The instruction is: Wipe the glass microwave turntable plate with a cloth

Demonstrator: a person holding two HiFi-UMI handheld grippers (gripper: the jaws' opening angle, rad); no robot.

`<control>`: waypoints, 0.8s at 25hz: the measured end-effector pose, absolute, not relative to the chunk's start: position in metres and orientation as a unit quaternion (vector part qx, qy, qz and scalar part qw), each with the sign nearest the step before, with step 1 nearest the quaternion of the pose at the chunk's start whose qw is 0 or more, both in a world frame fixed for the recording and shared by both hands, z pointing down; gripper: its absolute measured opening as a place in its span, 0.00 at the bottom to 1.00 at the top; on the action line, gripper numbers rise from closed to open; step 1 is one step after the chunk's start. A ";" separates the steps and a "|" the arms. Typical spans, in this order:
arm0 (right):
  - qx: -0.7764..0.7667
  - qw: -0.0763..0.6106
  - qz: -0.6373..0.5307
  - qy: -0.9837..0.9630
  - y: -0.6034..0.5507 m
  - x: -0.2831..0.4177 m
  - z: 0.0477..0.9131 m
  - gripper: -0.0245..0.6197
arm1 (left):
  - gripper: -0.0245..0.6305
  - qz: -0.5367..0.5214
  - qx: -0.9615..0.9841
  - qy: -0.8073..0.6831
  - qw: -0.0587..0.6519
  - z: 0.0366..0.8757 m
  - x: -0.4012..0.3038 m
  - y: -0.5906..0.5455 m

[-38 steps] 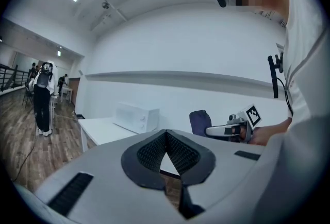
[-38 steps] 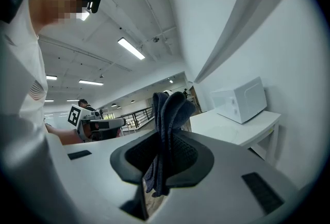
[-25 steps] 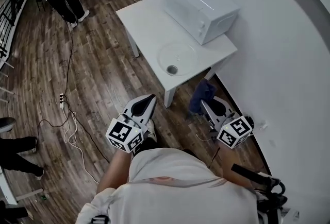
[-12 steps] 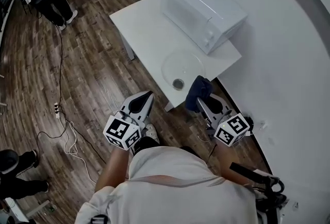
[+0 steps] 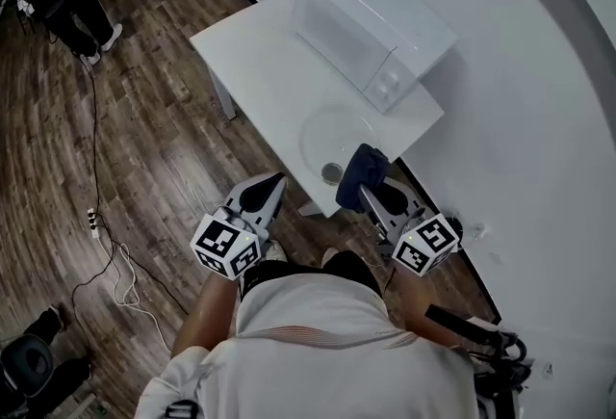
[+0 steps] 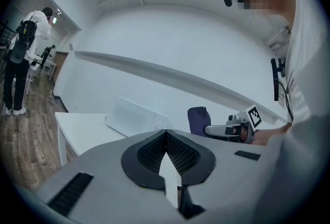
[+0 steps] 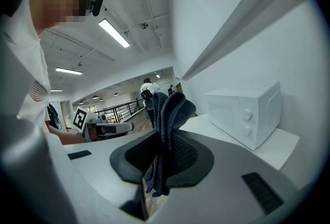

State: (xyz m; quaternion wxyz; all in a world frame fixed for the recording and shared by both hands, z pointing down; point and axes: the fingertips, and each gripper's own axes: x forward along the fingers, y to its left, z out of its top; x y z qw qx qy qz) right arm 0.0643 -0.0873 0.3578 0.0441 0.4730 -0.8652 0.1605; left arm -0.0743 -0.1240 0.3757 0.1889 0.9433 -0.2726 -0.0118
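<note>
One wide wood floor (image 5: pixel 125 147) carries a white desk (image 5: pixel 250 61) set against a pale wall. A white microwave (image 5: pixel 371 27) sits on the desk's far side with its door closed. Just in front of it, the clear glass turntable plate (image 5: pixel 327 133) lies flat near the desk's near corner. The left gripper (image 6: pixel 166 138) hangs over the floor beside the desk, jaws pressed together with nothing between them. The right gripper (image 7: pixel 162 135) pinches a dark blue cloth (image 7: pixel 170 109), which bunches above the jaws at the plate's near rim; whether they touch is unclear.
</note>
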 end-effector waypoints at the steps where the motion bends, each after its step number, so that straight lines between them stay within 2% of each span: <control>1: 0.474 0.043 0.160 -0.864 -0.091 0.066 0.358 0.13 | 0.05 -0.010 0.944 -0.270 0.191 0.377 -0.072 -0.127; 12: 0.442 0.029 0.166 -0.881 -0.150 0.101 0.365 0.13 | 0.05 -0.003 0.927 -0.327 0.184 0.379 -0.055 -0.173; 20: 0.389 0.023 0.189 -0.902 -0.195 0.152 0.379 0.13 | 0.05 0.008 0.908 -0.381 0.174 0.375 -0.004 -0.206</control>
